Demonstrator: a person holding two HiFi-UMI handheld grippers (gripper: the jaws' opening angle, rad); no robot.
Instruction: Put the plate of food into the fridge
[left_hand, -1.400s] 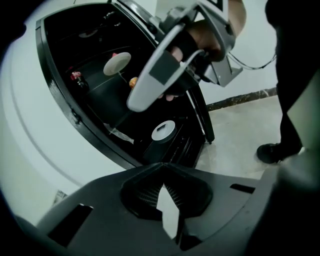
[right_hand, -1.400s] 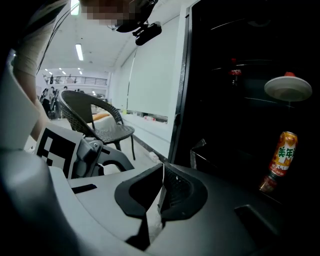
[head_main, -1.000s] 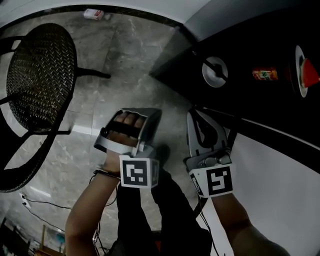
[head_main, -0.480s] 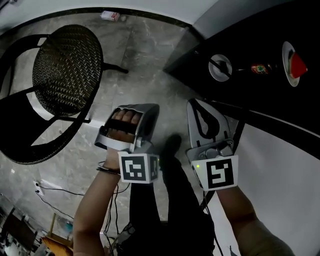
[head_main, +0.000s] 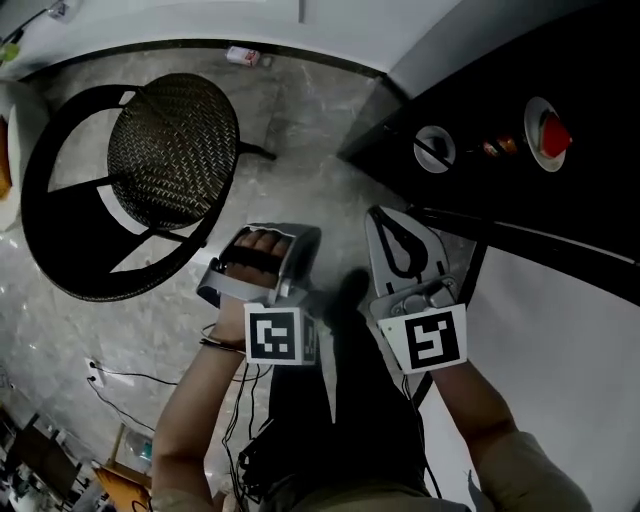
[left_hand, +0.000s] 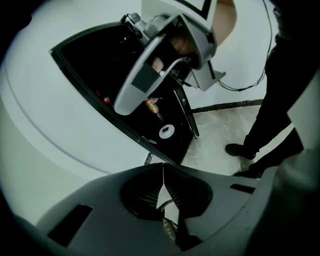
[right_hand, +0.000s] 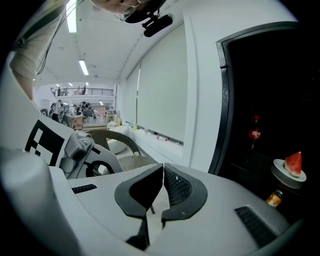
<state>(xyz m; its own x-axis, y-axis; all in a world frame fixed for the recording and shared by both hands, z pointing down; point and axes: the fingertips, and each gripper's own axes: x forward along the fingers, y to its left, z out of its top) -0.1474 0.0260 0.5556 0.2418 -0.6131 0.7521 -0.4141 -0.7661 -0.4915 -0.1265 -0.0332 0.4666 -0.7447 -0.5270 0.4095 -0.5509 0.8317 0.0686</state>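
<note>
Plate of food (head_main: 546, 133) sits in fridge (head_main: 595, 65), 2 o'clock from right gripper (head_main: 385, 218); left gripper (left_hand: 162, 175) and right both clamped shut (empty), well clear.

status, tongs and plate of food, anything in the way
Left tongs shut, empty; right tongs shut, empty. Plate with a red slice on a shelf inside the open fridge. Nothing between tongs and fridge; chair off to the left.
</note>
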